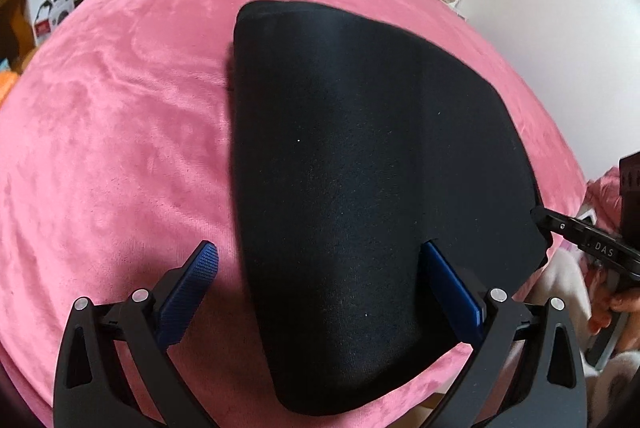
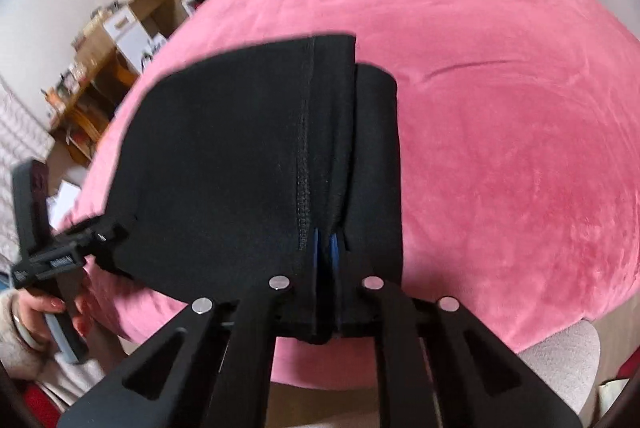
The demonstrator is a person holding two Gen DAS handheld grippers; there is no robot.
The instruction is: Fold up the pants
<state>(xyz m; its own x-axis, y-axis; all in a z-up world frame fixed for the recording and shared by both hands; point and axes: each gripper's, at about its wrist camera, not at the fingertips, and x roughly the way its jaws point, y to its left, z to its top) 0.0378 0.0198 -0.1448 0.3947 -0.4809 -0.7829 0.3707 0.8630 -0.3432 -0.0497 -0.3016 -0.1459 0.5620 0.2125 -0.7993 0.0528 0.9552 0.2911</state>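
Pants point(image 2: 248, 156) lie folded on the bed point(image 2: 500, 128) ahead of us; our right gripper point(image 2: 326, 248) pinches their near edge to hold the layers aligned, while our left gripper point(image 1: 320, 288) gapes, straddling cloth ungripped.

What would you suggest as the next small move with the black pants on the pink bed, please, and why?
Probably close the left gripper on the near edge of the black pants: its jaws stand open astride that edge, while the right gripper is already shut on the fabric. With both corners held, the fold could be carried evenly over the pink bed.
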